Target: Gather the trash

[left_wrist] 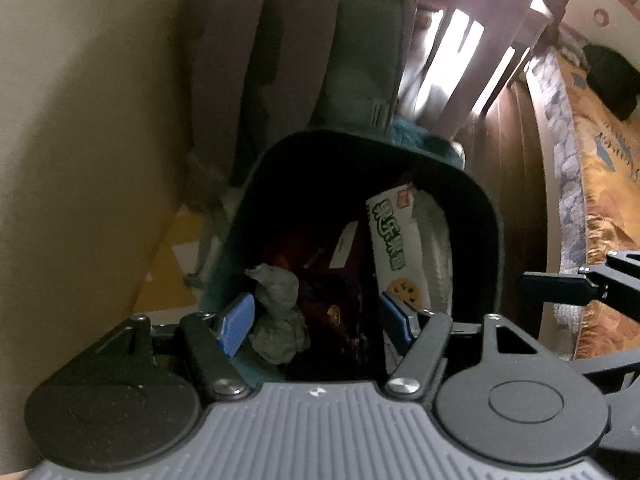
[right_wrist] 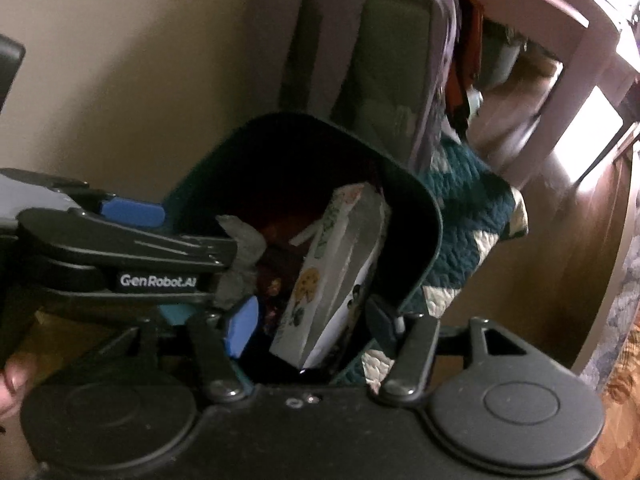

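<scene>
A dark green trash bin (left_wrist: 486,216) stands open on the floor, also in the right wrist view (right_wrist: 420,216). Inside lie a white and green carton (left_wrist: 394,248) (right_wrist: 340,264), a crumpled grey paper wad (left_wrist: 276,304) (right_wrist: 244,256) and dark purple wrappers (left_wrist: 332,292). My left gripper (left_wrist: 316,320) is open over the bin mouth, the paper wad just inside its left blue pad; it also shows in the right wrist view (right_wrist: 132,208). My right gripper (right_wrist: 312,324) is open over the bin's near side, the carton between its fingers untouched.
A beige wall (left_wrist: 80,140) is left of the bin. A grey backpack (left_wrist: 312,60) leans behind it. A teal quilted cloth (right_wrist: 468,216) lies at the bin's right. Pink table legs (left_wrist: 472,72), wood floor (left_wrist: 516,160) and a patterned rug (left_wrist: 600,184) lie to the right.
</scene>
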Demonstrator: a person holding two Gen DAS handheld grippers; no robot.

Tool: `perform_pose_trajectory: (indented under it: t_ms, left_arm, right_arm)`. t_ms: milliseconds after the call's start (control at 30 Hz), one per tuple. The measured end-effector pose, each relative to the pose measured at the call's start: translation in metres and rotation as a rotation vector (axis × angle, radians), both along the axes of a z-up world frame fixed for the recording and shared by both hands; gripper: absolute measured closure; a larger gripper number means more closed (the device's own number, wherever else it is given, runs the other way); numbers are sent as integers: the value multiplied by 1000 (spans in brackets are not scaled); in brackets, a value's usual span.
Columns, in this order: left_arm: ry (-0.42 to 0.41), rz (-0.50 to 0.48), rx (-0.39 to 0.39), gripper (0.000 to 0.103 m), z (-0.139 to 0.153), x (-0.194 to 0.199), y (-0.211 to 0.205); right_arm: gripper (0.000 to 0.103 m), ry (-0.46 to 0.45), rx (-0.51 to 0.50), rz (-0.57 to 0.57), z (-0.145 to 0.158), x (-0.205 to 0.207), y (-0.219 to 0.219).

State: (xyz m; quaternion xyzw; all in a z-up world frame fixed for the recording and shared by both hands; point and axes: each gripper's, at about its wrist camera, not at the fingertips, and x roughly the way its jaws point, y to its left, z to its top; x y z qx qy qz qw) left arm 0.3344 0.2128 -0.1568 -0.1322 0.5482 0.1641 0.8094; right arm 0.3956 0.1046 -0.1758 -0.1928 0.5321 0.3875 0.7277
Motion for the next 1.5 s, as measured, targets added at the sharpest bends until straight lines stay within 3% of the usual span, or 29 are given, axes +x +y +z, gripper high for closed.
perform_pose_trajectory:
  t_ms: [367, 533, 800, 1000, 1200, 1500]
  left_arm:
    - [-205, 20, 152, 35, 92, -70, -37]
    - [-278, 53, 162, 34, 123, -103, -51]
    - [-389, 66, 194, 22, 161, -145, -72]
    - [-425, 77, 165, 20, 173, -161, -84]
    - [-433, 104, 109, 19, 169, -165, -90]
    - [-389, 97, 111, 18, 161, -169, -102]
  right_arm:
    - [39, -129, 186, 71, 85, -48, -49]
    - [33, -167, 253, 71, 113, -69, -74]
    - [19, -224, 392, 4, 150, -95, -118]
    - [0, -285, 461, -62, 166, -104, -142]
    - [0, -275, 471, -92, 166, -108, -155]
    - [0, -271, 477, -74, 165, -115, -159]
